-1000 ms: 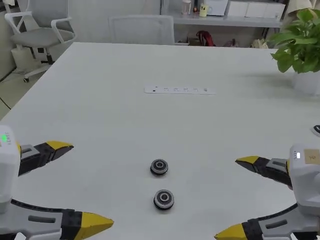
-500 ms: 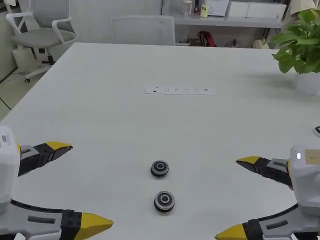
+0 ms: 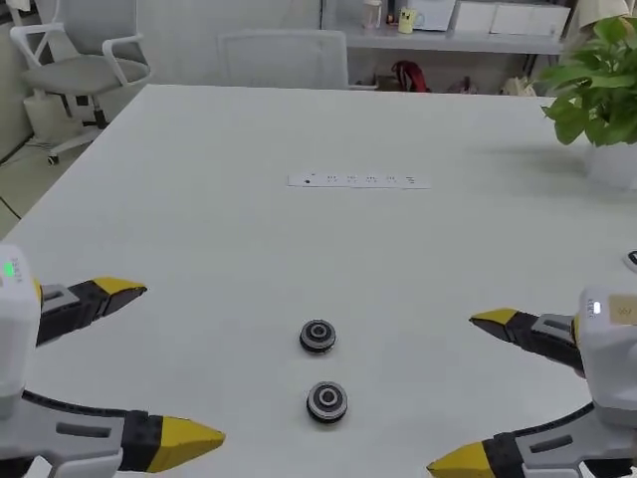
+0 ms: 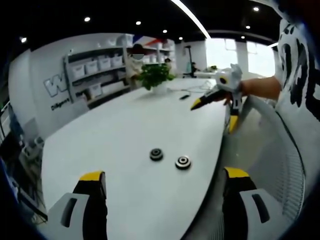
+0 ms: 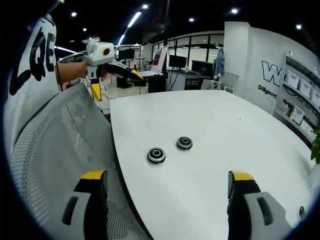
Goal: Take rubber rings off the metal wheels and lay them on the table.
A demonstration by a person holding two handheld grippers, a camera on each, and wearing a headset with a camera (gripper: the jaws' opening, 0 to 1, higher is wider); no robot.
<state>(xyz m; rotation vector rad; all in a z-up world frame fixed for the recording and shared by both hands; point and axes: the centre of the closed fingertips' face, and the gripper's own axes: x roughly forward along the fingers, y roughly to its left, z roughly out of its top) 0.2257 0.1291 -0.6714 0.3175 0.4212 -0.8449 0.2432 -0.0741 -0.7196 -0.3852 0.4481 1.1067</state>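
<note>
Almost nothing differs from one second ago. The far metal wheel (image 3: 318, 336) and the near metal wheel (image 3: 326, 399) stay near the table's (image 3: 299, 249) front edge, apart from each other. The left gripper (image 3: 179, 361) and the right gripper (image 3: 453, 391) keep their jaws wide and empty on either side of the wheels.

The left gripper (image 3: 164, 362) is hovering at lower left, the right gripper (image 3: 468, 390) at lower right, both gaping wide.

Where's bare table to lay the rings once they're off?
Widest bare table lies between the far wheel and the power strip. Smaller patches flank the near wheel, toward the left gripper and right gripper. Tight only between the two wheels.
</note>
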